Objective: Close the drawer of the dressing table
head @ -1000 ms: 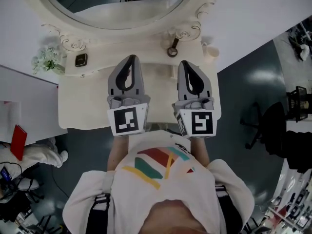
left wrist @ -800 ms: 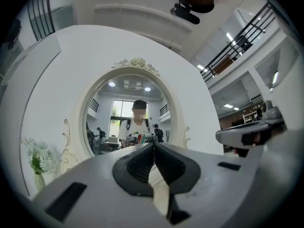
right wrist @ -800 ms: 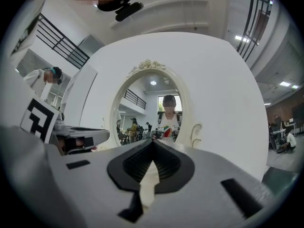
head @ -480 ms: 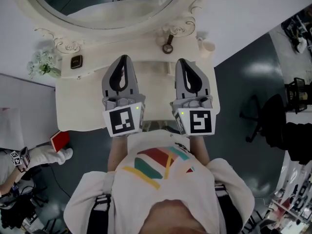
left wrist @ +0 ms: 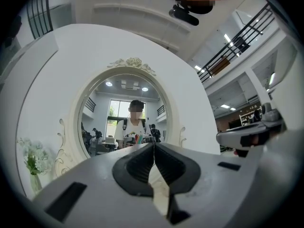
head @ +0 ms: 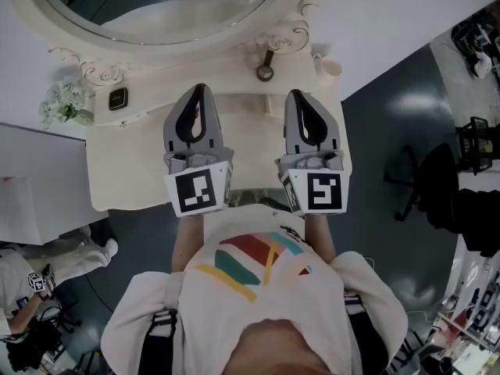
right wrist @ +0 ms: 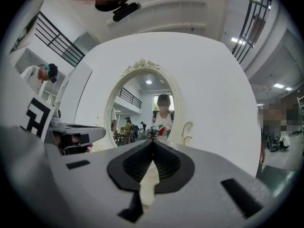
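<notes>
Both tools are held side by side over the cream table (head: pixel 129 158), pointing towards the oval mirror (head: pixel 168 10) at its back. The left hand-held gripper (head: pixel 199 92) has its jaws pressed together with nothing between them, which its own view (left wrist: pixel 153 146) shows, with the tips meeting in front of the mirror. The right hand-held gripper (head: pixel 301 94) is likewise fully closed and empty (right wrist: pixel 153 141).

The drawer lies under the table top at the person's side, below and behind the two marker cubes. A pale strip (head: pixel 251 196) between the cubes, just in front of the person's shirt (head: pixel 250 280), may be its front edge, but it is too covered to tell how far out it stands. Neither tool can be seen touching it.

A sprig of white flowers (head: pixel 62 104) and a small dark object (head: pixel 118 98) sit at the table's back left, and a pale cup (head: pixel 329 67) at its back right.
</notes>
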The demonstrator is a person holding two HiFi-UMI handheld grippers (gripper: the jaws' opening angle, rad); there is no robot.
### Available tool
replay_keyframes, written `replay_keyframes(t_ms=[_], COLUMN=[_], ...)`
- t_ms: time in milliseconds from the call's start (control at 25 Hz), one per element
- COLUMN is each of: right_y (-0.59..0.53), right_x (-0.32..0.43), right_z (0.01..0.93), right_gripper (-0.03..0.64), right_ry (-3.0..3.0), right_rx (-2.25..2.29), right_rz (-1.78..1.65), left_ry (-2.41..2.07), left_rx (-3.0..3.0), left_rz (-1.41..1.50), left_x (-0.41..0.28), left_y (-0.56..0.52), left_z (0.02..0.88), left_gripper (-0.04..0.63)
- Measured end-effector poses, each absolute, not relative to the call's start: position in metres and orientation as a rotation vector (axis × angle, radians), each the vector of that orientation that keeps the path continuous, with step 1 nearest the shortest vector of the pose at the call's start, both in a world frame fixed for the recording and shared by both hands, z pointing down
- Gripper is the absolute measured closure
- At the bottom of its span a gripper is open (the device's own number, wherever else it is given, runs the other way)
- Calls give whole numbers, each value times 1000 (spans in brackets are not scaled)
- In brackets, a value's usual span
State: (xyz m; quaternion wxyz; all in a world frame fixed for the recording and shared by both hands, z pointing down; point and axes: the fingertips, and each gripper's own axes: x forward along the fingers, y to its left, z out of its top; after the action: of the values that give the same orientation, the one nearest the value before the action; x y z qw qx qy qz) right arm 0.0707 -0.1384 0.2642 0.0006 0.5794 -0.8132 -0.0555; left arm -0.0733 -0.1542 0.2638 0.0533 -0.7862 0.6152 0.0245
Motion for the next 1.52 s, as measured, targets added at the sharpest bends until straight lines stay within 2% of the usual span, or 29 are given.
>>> replay_keyframes(t_ms=[640, 800, 960, 1520], right_y=[-147, -151, -154, -161], right_x=[85, 94, 105, 126], right_z=[279, 293, 312, 391], right_gripper=[615, 549, 517, 488], right_ry=[-2517, -2511, -2471, -2361], right_rx=[1809, 1793, 1806, 1748], right_rz=[-132, -53, 9, 191], left_ry=[1817, 1817, 1822, 1813], left_rx=[-2438, -2446, -2451, -2461], left_rz=[44, 31, 19, -47], left_x=[-56, -53, -52, -39], left_y=[-163, -164, -166, -170], left_z=[272, 275, 280, 292], left_gripper=[588, 588, 588, 588])
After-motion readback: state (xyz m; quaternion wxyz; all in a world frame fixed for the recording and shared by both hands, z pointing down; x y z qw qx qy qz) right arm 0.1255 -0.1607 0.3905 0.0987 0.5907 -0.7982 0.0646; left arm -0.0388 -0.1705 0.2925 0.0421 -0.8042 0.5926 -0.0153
